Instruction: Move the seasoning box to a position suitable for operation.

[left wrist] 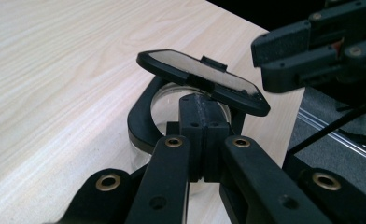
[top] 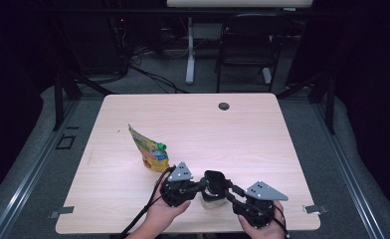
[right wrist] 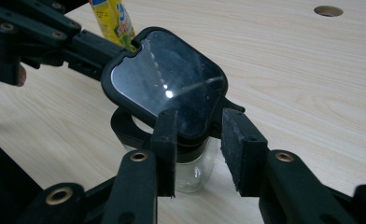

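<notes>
Near the front edge of the table (top: 262, 129), a small clear jar (top: 212, 200) is standing upright between the two grippers, its black flip lid (right wrist: 165, 81) tilting up on its hinge above the black collar (left wrist: 141, 122). From the left, the left gripper (left wrist: 200, 122) is reaching in with its jaws clenched together at the collar of the jar, just under the raised lid; whether they are pinching part of it cannot be told. From the right, the right gripper (right wrist: 199, 154) is pointing at the lid with its jaws standing apart on either side of the lid's front edge, pads off it. Behind the jar, a yellow pouch (top: 148, 148) with a green cap is standing further back on the table.
</notes>
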{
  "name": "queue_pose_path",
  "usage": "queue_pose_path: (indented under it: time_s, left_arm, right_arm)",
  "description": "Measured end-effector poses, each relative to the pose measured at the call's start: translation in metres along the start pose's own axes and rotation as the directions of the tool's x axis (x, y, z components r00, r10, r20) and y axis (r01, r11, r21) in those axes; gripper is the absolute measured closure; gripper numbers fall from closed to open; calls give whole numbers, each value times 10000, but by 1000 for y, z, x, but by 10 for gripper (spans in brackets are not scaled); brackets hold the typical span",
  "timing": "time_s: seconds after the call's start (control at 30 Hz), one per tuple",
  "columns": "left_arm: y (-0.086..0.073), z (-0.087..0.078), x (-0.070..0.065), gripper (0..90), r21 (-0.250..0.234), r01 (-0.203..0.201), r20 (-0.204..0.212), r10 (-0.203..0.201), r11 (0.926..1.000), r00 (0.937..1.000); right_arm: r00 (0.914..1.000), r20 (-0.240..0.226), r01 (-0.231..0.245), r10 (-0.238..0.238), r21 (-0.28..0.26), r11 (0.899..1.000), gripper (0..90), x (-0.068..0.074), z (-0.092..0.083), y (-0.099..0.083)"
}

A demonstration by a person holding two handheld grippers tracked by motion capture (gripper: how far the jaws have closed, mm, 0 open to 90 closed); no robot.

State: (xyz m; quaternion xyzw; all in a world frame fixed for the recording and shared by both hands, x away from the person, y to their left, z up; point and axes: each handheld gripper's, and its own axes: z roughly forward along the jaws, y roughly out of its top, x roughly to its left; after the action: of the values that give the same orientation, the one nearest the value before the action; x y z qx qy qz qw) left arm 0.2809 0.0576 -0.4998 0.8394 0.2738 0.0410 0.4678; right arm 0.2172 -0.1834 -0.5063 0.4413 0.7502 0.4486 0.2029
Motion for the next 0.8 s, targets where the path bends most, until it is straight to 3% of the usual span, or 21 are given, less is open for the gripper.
queue_pose_path:
  time_s: [0.23,0.43,0.47,0.63,0.67,0.8]
  left_arm:
    - [7,0,-2,900,7,-155,-86,155,9999,9998]
    - [8,1,0,900,-22,-50,-281,49,10000,9996]
    - [9,0,1,900,-22,-10,-76,10,10000,10000]
    - [12,0,0,900,-97,-125,-62,125,9999,9999]
    - [13,0,-1,900,-91,-163,-48,163,9998,9999]
    - [13,1,-1,900,-110,-193,-49,192,9998,9998]
  right_arm:
    - [9996,-142,253,-253,36,9997,578,3,2,-3]
    - [9990,-142,422,-423,-80,9991,552,6,4,-4]
    - [9982,-60,601,-601,-47,9982,544,9,6,-5]
    - [9955,127,943,-943,37,9955,518,15,13,-6]
    - [9928,347,1149,-1149,22,9934,507,17,16,-6]
    - [9915,580,1172,-1161,-148,9930,524,18,18,-6]
